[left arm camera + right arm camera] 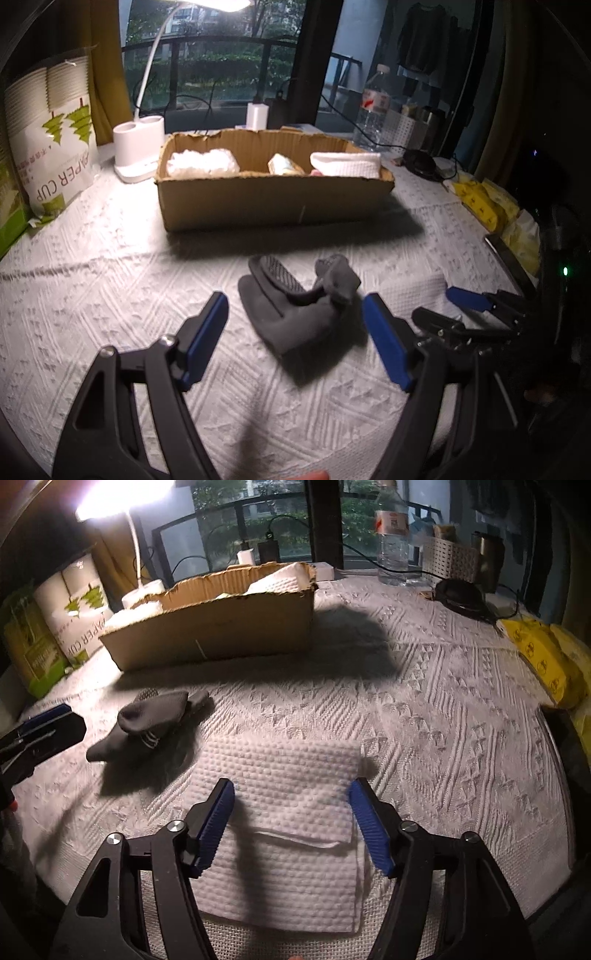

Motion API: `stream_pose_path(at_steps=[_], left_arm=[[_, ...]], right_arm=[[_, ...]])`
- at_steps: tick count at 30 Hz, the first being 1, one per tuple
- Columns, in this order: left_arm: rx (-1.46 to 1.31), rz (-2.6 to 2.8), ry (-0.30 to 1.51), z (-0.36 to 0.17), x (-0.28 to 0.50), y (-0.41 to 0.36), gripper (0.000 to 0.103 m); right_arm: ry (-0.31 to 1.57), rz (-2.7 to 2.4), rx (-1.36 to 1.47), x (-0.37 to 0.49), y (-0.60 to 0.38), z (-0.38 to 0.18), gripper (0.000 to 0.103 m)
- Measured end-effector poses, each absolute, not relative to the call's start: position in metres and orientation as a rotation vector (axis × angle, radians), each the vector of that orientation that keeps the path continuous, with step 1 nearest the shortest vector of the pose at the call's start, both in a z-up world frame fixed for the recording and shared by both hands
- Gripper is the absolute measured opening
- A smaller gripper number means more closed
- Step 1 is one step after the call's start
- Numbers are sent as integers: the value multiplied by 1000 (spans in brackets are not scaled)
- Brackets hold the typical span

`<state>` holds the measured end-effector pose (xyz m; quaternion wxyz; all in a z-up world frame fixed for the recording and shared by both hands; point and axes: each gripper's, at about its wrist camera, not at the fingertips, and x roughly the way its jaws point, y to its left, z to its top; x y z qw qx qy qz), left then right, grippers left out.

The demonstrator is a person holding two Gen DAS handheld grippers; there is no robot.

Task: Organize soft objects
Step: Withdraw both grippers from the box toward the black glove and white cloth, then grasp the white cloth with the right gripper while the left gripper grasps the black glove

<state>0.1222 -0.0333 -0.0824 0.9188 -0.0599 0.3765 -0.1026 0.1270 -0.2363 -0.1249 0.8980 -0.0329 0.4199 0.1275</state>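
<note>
A dark grey sock bundle (299,302) lies on the white tablecloth, just ahead of and between the fingers of my open, empty left gripper (295,332). It also shows at the left of the right wrist view (151,720). A folded white paper towel (284,812) lies under my open, empty right gripper (291,823), which straddles it. The right gripper also shows at the right of the left wrist view (454,314). A cardboard box (273,199) behind holds a white fluffy item (201,162), a small packet (282,166) and a folded white towel (347,162).
A white desk lamp base (138,147) and a paper cup pack (55,147) stand left of the box. A water bottle (373,110), a black object (461,594) and yellow tissue packs (543,657) line the right side. The table's right edge (561,746) is close.
</note>
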Motion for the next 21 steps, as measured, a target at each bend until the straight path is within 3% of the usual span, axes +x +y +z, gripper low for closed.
stream_pose_path(at_steps=[5,7,9,12,21], left_arm=[[-110,-215,791,-87,127,-39,76],[-103,-213,799,-89,130,-41,76],[-92,-209,808,-90,135,-43,76],[-77,-204,818,-92,141,-46,76],[-32,-184,872,-104,156,-59,76]], right_arm=[[838,259,-120,123,-230,-128,67],[830,276,-118,121,-230,-127,58],[825,292,-119,119,-227,-126,38],[817,331,-136,117,-221,-126,19],[809,441,-21,120,-239,-123,10]])
